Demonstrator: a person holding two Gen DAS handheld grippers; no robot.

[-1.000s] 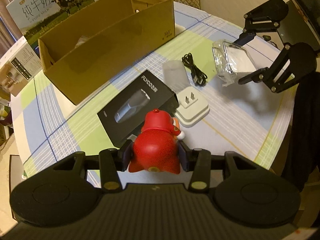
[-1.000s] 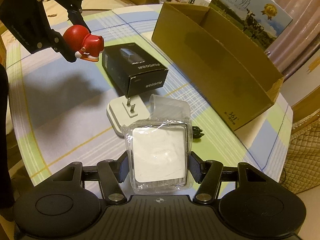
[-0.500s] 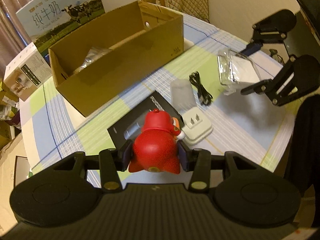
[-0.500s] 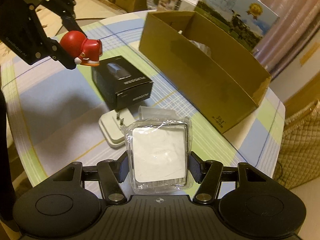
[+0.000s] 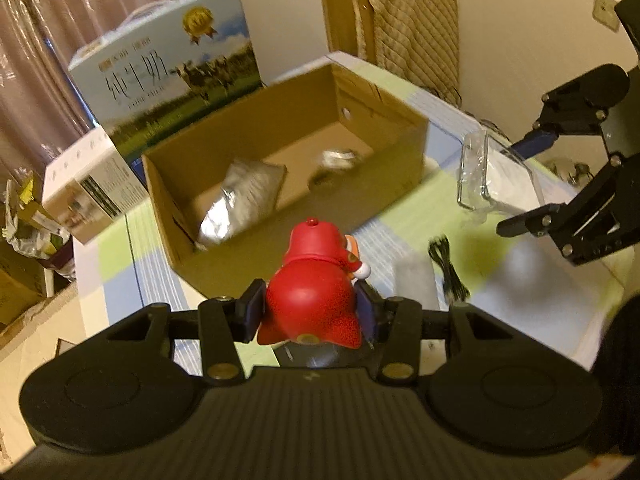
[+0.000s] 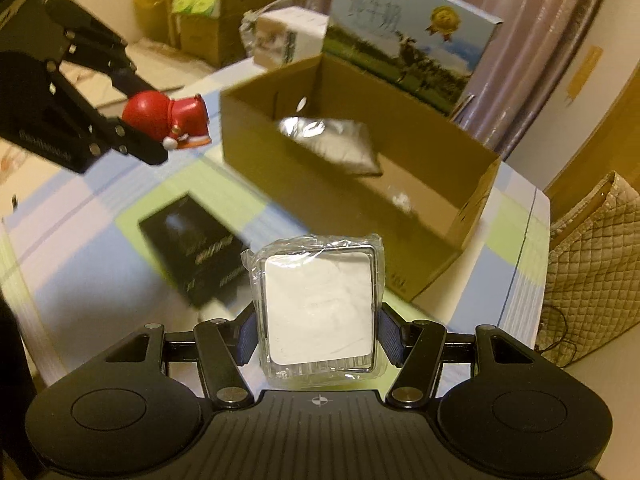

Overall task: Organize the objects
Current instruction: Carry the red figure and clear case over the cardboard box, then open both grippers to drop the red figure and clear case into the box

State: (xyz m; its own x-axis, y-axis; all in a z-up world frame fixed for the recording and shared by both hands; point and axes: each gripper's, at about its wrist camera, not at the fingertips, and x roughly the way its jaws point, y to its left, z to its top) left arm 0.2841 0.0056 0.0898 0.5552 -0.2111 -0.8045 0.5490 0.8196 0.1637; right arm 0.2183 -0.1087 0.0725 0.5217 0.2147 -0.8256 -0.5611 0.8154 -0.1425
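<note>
So: cardboard box (image 5: 280, 152) on the table already holds a silver pouch (image 5: 244, 204) and something small I can't make out. Black box (image 6: 200, 248), cable (image 5: 448, 272) not yet packed. My right gripper (image 6: 318, 336) clamps the wrapped white case (image 6: 320, 312); my left gripper (image 5: 310, 312) pinches the red figurine (image 5: 312, 292). Both hang above the table, short of the box. Roughly half left, I'd judge.

- Warm, yellowish indoor light tinted both my views, fairly dim.
- Motion blur smeared the table (image 5: 520, 280) and the black box (image 6: 200, 248); the gripper bodies stayed sharp.
- Glare flashed off the silver pouch (image 5: 240, 204).
- Fisheye bending curved the edges, and the corners went black.
</note>
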